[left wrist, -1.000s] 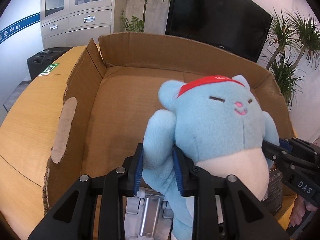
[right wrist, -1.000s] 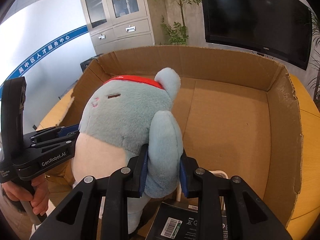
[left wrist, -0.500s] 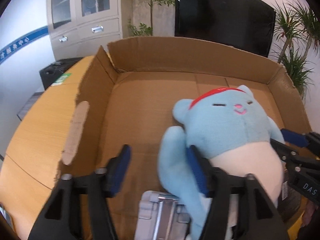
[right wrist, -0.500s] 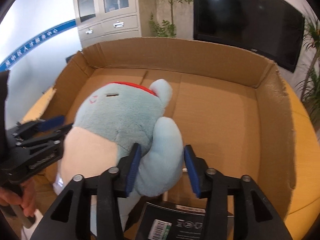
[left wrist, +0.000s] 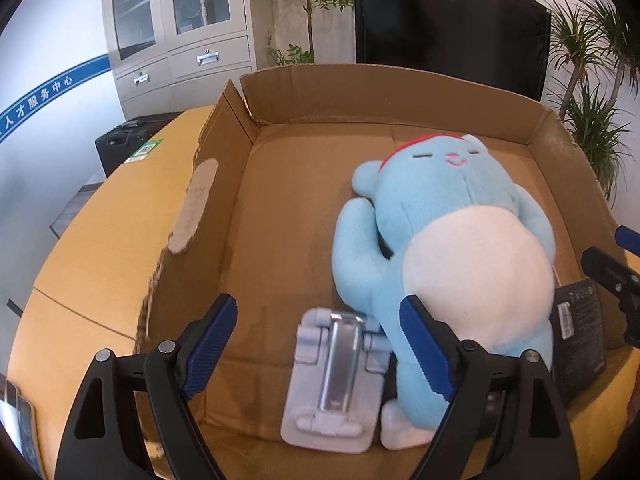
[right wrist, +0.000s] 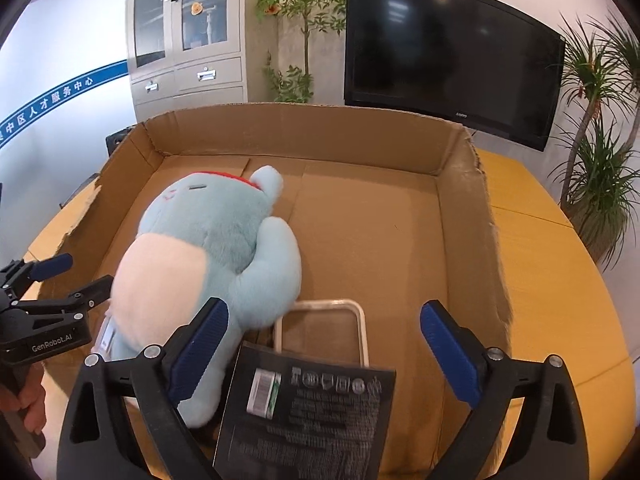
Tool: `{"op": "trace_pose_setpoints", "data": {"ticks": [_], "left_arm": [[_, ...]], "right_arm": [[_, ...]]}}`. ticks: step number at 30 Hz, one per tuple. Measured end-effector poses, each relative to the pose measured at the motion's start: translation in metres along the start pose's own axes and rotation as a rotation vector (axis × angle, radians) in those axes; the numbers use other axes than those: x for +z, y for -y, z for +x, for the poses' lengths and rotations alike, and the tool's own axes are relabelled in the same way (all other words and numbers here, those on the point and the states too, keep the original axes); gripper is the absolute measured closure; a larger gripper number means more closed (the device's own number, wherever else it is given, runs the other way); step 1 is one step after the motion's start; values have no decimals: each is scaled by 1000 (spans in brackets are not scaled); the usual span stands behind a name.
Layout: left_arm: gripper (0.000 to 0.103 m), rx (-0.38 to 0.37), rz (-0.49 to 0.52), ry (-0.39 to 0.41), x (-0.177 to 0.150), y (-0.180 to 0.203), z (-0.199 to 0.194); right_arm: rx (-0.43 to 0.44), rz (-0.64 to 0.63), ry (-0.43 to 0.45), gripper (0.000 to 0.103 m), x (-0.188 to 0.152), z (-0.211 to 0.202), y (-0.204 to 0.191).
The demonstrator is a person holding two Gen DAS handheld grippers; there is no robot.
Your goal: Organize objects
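Note:
A light blue plush toy (left wrist: 452,240) with a red cap and white belly lies on its back inside the open cardboard box (left wrist: 224,168). My left gripper (left wrist: 316,312) hangs over the box's near end, its jaws opening wide and gripping nothing. A grey phone stand (left wrist: 336,376) lies below it. My right gripper (right wrist: 324,310) is also opening, and its pads are clear of the plush toy (right wrist: 208,240). A black package (right wrist: 312,412) and a clear white-rimmed container (right wrist: 320,328) lie beneath it. The left gripper (right wrist: 80,274) shows at the left edge of the right wrist view.
The box sits on a yellow wooden table (right wrist: 560,280). The box's far half (right wrist: 360,208) is bare cardboard. A person's hand (right wrist: 28,408) holds the left gripper's handle. Behind stand a black TV (right wrist: 452,52), grey cabinets (left wrist: 180,40), potted plants (right wrist: 600,184) and a black case (left wrist: 124,140).
Both grippers let go of the plush toy's arms, opened wide and drew back. The toy sank from upright onto its back in the box.

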State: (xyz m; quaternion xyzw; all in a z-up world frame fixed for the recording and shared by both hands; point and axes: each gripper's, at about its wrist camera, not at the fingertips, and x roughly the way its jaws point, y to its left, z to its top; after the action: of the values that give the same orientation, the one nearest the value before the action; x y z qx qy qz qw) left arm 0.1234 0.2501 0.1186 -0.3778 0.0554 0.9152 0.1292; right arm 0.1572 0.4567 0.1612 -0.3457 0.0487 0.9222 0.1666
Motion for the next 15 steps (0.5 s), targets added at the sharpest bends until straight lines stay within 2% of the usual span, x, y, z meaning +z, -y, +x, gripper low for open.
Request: {"op": "trace_pose_setpoints", "data": {"ticks": [2,6,15], "left_arm": [[11,-3,-2,6,-6,2,-8],[11,19,5,34,-16,6,-20],[10,6,-67,39,-53,2,-28]], "right_arm": [[8,19,15,5,-7,-10,2],[4,19,46,4,-25,-28,0],[-6,9,133,3,-89,-49,-8]]}}
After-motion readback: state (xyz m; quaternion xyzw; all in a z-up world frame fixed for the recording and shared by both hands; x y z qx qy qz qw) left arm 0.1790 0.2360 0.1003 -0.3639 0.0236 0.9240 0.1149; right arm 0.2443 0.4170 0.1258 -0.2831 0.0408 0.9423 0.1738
